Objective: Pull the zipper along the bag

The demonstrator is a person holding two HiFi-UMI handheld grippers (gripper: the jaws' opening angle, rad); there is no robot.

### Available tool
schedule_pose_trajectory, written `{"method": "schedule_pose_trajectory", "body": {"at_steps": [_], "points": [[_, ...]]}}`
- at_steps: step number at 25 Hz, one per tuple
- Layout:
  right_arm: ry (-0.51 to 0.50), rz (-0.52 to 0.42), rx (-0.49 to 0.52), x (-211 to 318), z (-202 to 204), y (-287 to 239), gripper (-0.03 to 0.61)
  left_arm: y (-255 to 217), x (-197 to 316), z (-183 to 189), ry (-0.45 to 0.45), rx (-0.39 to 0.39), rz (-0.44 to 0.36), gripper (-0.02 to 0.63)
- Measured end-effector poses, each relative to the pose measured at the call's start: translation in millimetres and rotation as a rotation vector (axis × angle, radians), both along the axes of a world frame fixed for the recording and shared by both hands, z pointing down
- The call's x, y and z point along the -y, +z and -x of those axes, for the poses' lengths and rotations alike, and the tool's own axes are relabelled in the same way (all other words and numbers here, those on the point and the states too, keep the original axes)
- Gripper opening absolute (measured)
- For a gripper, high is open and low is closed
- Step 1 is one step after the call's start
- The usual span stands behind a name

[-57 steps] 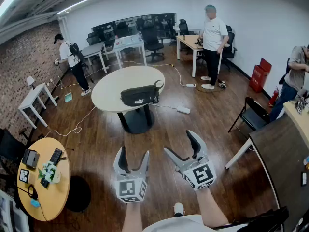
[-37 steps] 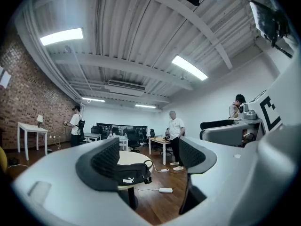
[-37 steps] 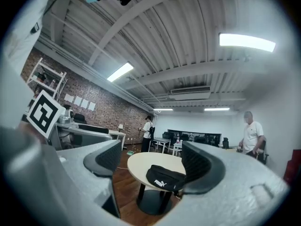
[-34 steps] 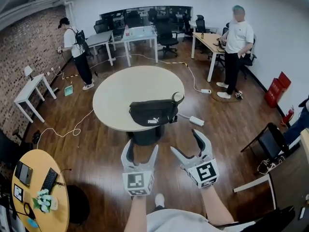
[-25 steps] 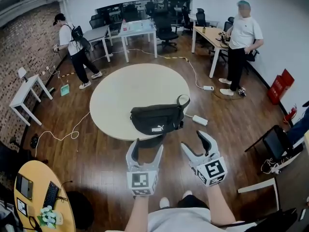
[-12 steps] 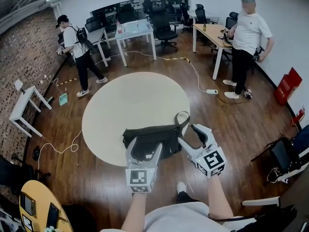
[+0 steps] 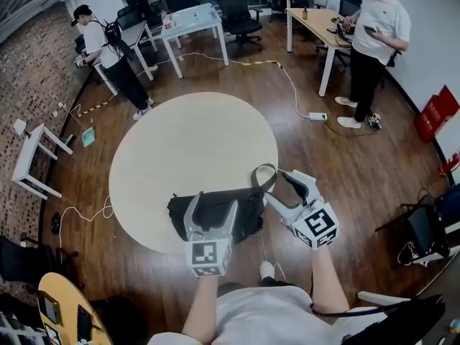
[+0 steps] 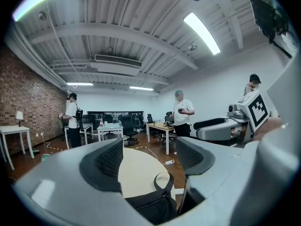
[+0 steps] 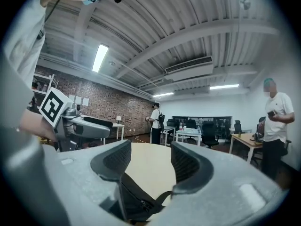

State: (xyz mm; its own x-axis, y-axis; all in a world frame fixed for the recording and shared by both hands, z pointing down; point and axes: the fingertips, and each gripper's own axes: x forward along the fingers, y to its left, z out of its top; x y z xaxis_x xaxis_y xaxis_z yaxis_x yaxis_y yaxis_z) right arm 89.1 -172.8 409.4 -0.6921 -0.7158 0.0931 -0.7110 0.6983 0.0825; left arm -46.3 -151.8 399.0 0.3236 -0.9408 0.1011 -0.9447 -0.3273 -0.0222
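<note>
- On tabletop [image 7: 187,142], near edge: bag [image 7: 250,214].
- L gripper [image 7: 213,203] spread, empty, by bag.
- R gripper [image 7: 282,189] spread, jaws just closing a bit, nothing btwn.
- Pull not begun; all left to do.

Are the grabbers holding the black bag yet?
No, nothing is held. The left gripper and right gripper hover open by the bag; the right jaws have just been closing, gripping nothing.

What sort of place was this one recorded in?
Probably an open-plan office: white desks and black swivel chairs at the back, a brick wall on one side, and a round meeting table in the middle.
</note>
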Motion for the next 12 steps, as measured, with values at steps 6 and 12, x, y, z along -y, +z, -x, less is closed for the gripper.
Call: {"method": "schedule_pose_trajectory", "body": {"at_steps": [6,12], "points": [[0.009,0.081,-0.078,19,-18,48,0.253,38,23,-20,0.05,0.024,0.094,0.377],[0.0,0.205,-0.216,32,-19,127,0.241,85,29,-36,0.118,0.029,0.202,0.367]]}}
